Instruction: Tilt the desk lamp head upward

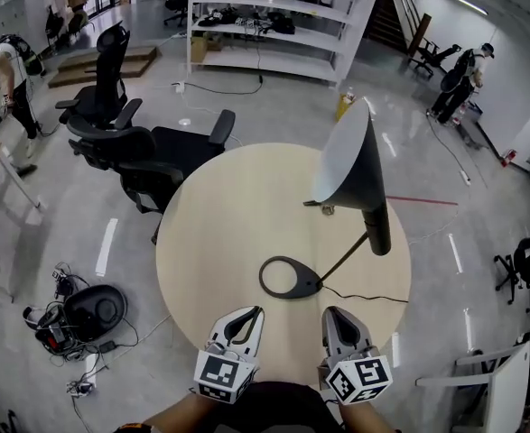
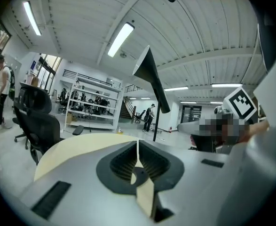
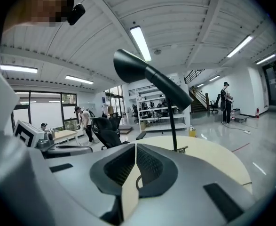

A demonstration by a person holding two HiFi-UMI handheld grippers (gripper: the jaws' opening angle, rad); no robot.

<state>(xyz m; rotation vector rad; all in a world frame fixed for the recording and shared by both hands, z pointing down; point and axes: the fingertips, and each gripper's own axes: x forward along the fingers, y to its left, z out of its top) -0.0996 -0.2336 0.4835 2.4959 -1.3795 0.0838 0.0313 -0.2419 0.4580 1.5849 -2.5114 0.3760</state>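
A grey workshop floor [image 1: 84, 233] spreads round a round, pale wooden worktop [image 1: 219, 233]. Behind it stands a tall white shelf rack [image 1: 265, 25], and black office chairs [image 1: 143, 147] crowd the worktop's far left edge.

The desk lamp [image 1: 350, 174] stands on the right half of the worktop and is matte black throughout. Its head is a long cone: a wide round mouth with a pale grey inner face at one end, narrowing to a slim tube [image 1: 378, 228] at the other. In the head view the mouth faces up and to the left. Both gripper views show the head raked, with the wide end higher than the narrow end. A thin straight stem [image 1: 344, 260] slants down from the tube to the base [image 1: 287, 278], a flat oval ring with an open middle through which the wood shows. The base lies near the worktop's near edge, about midway across. A thin black cord [image 1: 368, 298] trails from the base to the right across the wood.

The left gripper [image 1: 251, 314] and the right gripper [image 1: 335, 314] sit side by side at the near edge. Each is grey with a marker cube at the rear and points towards the lamp. The right one is nearer the base, and neither touches it. In each gripper's own view the jaws are pressed together along a thin line, with nothing between them.
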